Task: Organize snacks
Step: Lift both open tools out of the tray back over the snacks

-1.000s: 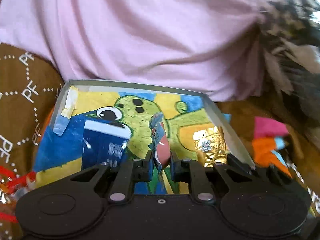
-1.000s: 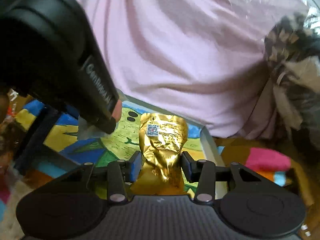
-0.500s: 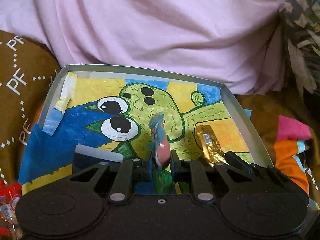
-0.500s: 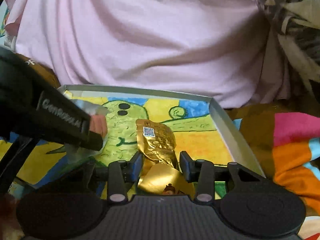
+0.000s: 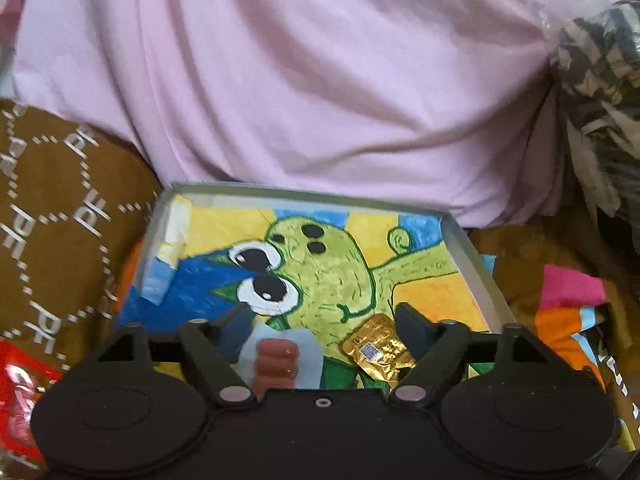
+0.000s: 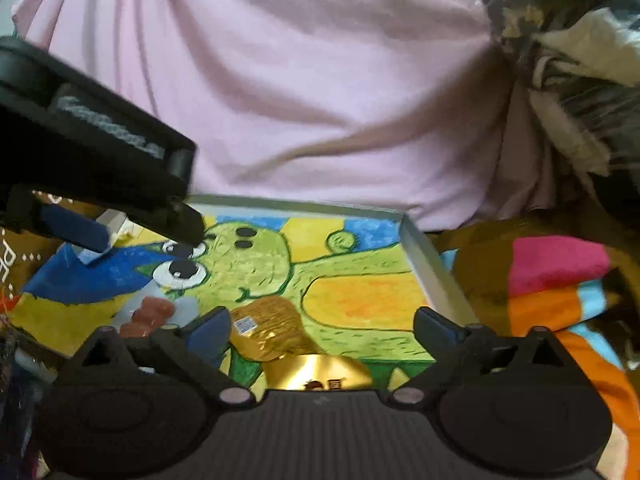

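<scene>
A shallow grey-rimmed tray (image 5: 476, 256) (its floor a painted green cartoon creature) fills the lower centre, bearing a gold foil packet (image 5: 378, 348) and a clear-wrapped brown snack (image 5: 278, 362).

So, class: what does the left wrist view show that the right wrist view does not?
Only the left wrist view: a red wrapper at the left edge.
Only the right wrist view: the left hand-held gripper seen from the side, above the tray.
Both: the tray with a cartoon drawing, the gold packet, the sausage packet and pink cloth behind.
</scene>
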### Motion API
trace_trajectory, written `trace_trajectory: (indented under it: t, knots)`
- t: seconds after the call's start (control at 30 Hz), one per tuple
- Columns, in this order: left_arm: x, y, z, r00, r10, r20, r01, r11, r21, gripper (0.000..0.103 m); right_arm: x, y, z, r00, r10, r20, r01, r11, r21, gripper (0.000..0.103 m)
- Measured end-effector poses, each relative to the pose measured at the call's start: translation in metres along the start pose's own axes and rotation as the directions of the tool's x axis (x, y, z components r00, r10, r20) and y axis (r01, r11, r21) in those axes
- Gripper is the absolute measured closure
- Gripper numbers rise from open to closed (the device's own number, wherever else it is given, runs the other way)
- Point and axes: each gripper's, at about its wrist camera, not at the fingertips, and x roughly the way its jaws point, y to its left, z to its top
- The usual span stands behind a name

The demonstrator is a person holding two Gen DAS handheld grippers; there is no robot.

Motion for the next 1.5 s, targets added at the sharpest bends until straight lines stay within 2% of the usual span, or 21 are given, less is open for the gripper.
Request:
trace_trajectory:
  t: [0.13,0.2,0.33,0.5,0.63,0.83,1.13,1.5]
  knots:
    - [-0.028,0.001,-0.002,0.998,0.015,0.055,-0.016,1.000,0.021,0.005,-0.023,-0.009,0.006,0.999,0.003,0.039,-0.005,0.999,0.039,0.000]
    - [-0.046,0.004,-0.004,0.996,0.028,0.090,-0.030,0.999,0.019,0.002,-0.036,-0.013,0.009,0.998,0.006,0.055,-0.009,0.998,0.055,0.000]
    - [-0.077,0.008,-0.010,0.990,0.045,0.131,-0.046,0.999,0.002,0.001,-0.065,-0.019,0.012,0.996,0.000,0.092,-0.006,0.998,0.067,0.000]
    - [-0.116,0.008,-0.021,0.980,0.075,0.187,-0.081,0.996,0.023,0.001,-0.106,-0.017,0.014,0.990,0.010,0.140,-0.019,0.998,0.064,0.000]
    - [-0.146,0.011,-0.033,0.974,0.085,0.211,-0.095,0.995,0.037,0.001,-0.141,-0.008,0.011,0.982,0.015,0.188,-0.021,0.999,0.030,0.000]
    - [-0.185,0.023,-0.055,0.966,0.110,0.233,-0.129,0.990,0.065,0.001,-0.188,0.004,-0.001,0.977,0.059,0.206,-0.065,0.998,0.023,0.000]
    - [-0.233,0.055,-0.090,0.966,0.148,0.211,-0.168,0.982,0.080,0.001,-0.240,0.029,-0.020,0.969,0.123,0.216,-0.119,0.992,-0.034,0.000]
    - [-0.249,0.079,-0.138,0.976,0.168,0.138,-0.187,0.973,0.134,0.001,-0.260,0.051,-0.044,0.978,0.187,0.094,-0.185,0.982,-0.025,0.000]
